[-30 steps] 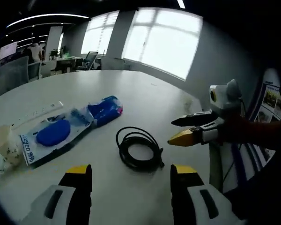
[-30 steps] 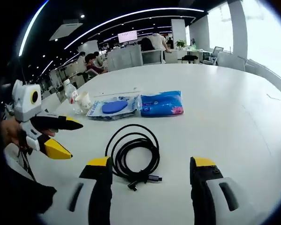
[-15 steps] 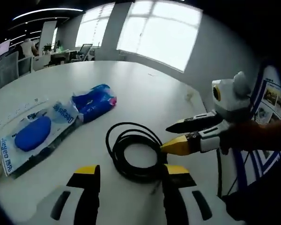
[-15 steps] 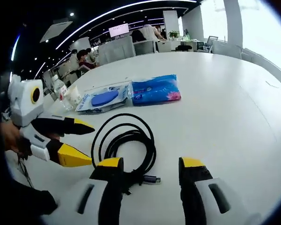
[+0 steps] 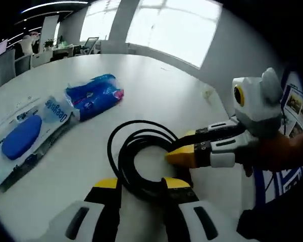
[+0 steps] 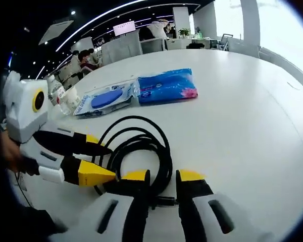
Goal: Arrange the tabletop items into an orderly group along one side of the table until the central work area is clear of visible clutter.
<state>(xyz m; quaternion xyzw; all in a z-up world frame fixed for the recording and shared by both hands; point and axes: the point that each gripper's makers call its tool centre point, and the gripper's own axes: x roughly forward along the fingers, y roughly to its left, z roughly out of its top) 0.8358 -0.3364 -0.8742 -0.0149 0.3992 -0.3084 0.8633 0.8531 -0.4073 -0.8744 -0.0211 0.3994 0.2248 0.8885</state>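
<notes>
Between both tongs lies the coiled black cable (image 5: 141, 161), mid-table (image 5: 156, 91). Left tongs (image 5: 140, 185) are narrowed around its near loops; right tongs (image 6: 159, 177) are nearly closed at its plug end; neither clearly grips yet. Next: pinch, lift, carry toward the blue tissue pack (image 6: 166, 86) and blue-pad packet (image 6: 103, 100).

1 cable (image 5: 141, 161), 2 packets (image 5: 93, 96) (image 5: 25, 138), perhaps 1 cup (image 6: 70, 96)

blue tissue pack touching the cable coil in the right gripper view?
No. The blue tissue pack lies apart from the black cable coil, with bare white table between them.
</notes>
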